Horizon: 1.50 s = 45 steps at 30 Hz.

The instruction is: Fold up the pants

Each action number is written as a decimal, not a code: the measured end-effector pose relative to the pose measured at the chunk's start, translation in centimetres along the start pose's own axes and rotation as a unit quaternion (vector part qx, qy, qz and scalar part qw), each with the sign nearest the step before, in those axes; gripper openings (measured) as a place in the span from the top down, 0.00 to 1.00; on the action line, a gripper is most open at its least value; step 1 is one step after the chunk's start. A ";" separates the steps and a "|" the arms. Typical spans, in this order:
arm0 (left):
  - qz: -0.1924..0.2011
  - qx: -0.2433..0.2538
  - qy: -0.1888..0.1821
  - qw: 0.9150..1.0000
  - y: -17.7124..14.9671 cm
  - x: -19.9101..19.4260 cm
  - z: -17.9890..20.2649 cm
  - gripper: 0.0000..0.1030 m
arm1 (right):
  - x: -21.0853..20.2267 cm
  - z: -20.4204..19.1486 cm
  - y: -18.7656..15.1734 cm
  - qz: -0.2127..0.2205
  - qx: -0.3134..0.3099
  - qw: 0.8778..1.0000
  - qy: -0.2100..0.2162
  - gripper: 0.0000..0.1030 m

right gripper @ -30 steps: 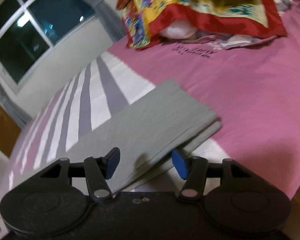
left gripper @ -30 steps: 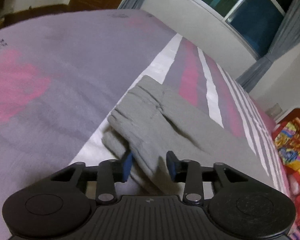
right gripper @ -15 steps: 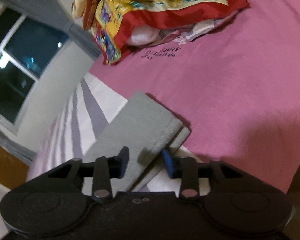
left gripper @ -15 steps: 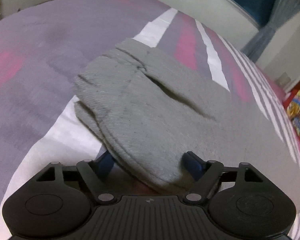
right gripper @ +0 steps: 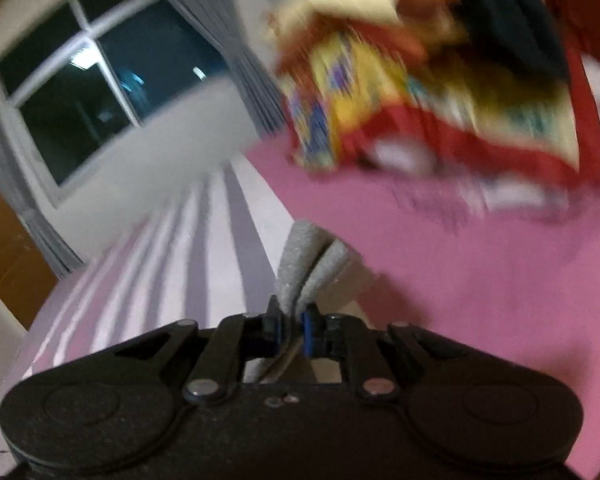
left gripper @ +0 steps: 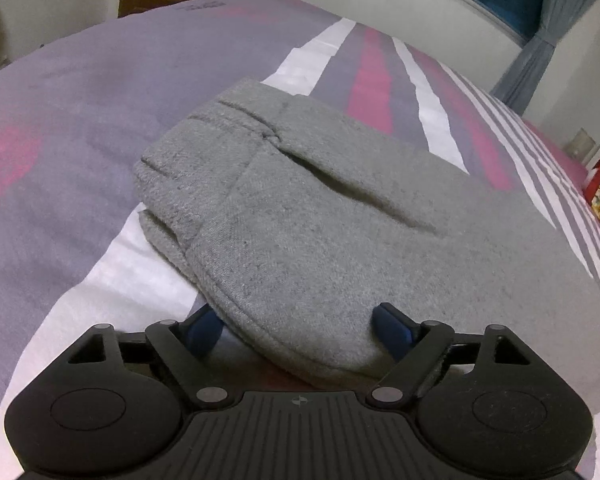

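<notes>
Grey pants (left gripper: 320,216) lie folded lengthwise on the bed, waistband end toward the far left in the left wrist view. My left gripper (left gripper: 300,330) is open, its blue fingertips (left gripper: 392,330) on either side of the near edge of the pants' seat. My right gripper (right gripper: 292,326) is shut on the leg hems of the pants (right gripper: 312,260), which bunch up between its jaws above the pink sheet. The right wrist view is blurred by motion.
The bed has a purple, pink and white striped sheet (left gripper: 100,140). A colourful red and yellow quilt pile (right gripper: 440,92) lies at the bed's head. A window with grey curtains (right gripper: 92,92) and a wall stand beyond the bed's far side.
My right gripper has closed on the leg hems and lifted them. My left gripper has opened wider and moved in around the seat edge of the pants.
</notes>
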<state>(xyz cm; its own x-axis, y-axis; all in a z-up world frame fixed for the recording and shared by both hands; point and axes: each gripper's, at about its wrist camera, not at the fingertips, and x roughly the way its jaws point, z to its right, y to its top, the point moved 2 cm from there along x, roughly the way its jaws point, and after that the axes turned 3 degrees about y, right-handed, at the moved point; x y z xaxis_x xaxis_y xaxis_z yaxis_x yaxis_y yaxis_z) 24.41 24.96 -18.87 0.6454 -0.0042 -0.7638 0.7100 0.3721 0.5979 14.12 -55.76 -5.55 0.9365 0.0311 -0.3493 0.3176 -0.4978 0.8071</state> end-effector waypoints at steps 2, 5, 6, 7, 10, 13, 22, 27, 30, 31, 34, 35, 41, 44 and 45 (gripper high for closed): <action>0.001 0.000 -0.001 1.000 -0.1 0.0 -0.1 0.18 | -0.8 0.8 -0.9 0.015 -0.011 1.000 -0.010 0.91; 0.000 0.000 0.000 1.000 -0.2 -0.1 -0.1 0.18 | 2.7 4.6 -5.0 -0.062 0.016 0.993 -0.097 0.86; -0.002 0.002 0.000 1.000 -0.1 -0.2 -0.1 0.18 | 4.2 6.4 -6.5 -0.115 0.058 0.984 -0.124 0.83; -0.005 0.003 0.000 1.000 0.0 -0.5 -0.2 0.18 | 3.8 7.5 -7.1 -0.096 0.100 0.985 -0.105 0.83; -0.009 0.013 -0.005 1.000 0.3 -2.1 -0.8 0.18 | 1.5 6.5 -6.0 -0.063 0.098 0.986 -0.118 0.71; 0.039 0.030 0.007 0.999 0.7 -5.4 -1.2 0.18 | -0.8 3.6 -4.9 -0.026 0.021 0.992 -0.118 0.71; 0.063 0.140 -0.067 0.986 4.3 -2.7 9.5 0.14 | 9.4 -18.8 -10.0 -0.177 -0.194 0.957 0.124 0.68; 0.054 0.159 -0.077 0.983 5.1 0.7 12.1 0.14 | 16.1 -31.5 -16.7 -0.254 -0.303 0.889 0.233 0.70; 0.001 0.173 -0.051 0.984 4.6 4.4 12.2 0.14 | 18.3 -35.8 -20.2 -0.280 -0.330 0.864 0.257 0.69; 0.001 0.179 -0.051 0.982 4.3 5.1 12.0 0.13 | 18.8 -36.4 -21.2 -0.289 -0.338 0.861 0.247 0.66; -0.001 0.175 -0.057 0.983 5.6 4.3 12.4 0.13 | 20.8 -37.9 -23.5 -0.290 -0.374 0.855 0.214 0.60; 0.021 0.173 -0.064 0.983 6.1 3.4 12.3 0.13 | 20.9 -38.5 -23.1 -0.281 -0.378 0.857 0.209 0.60; -0.005 0.148 -0.024 0.989 8.3 6.4 9.6 0.13 | 24.2 -41.3 -22.3 -0.288 -0.324 0.874 0.220 0.60; 0.006 0.153 -0.018 0.988 7.8 5.3 10.0 0.13 | 25.6 -40.6 -23.2 -0.323 -0.293 0.880 0.189 0.59; 0.017 0.156 -0.025 0.987 7.3 4.1 10.2 0.13 | 24.8 -40.3 -22.7 -0.317 -0.291 0.883 0.185 0.59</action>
<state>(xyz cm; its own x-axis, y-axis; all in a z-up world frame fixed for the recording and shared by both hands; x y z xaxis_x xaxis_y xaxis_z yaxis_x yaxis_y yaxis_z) 35.14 18.21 -15.12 0.6784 -0.0449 -0.7333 0.7344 0.0688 0.6752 36.16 -8.76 -13.32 0.4927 0.4777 -0.7274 0.7182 0.2489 0.6499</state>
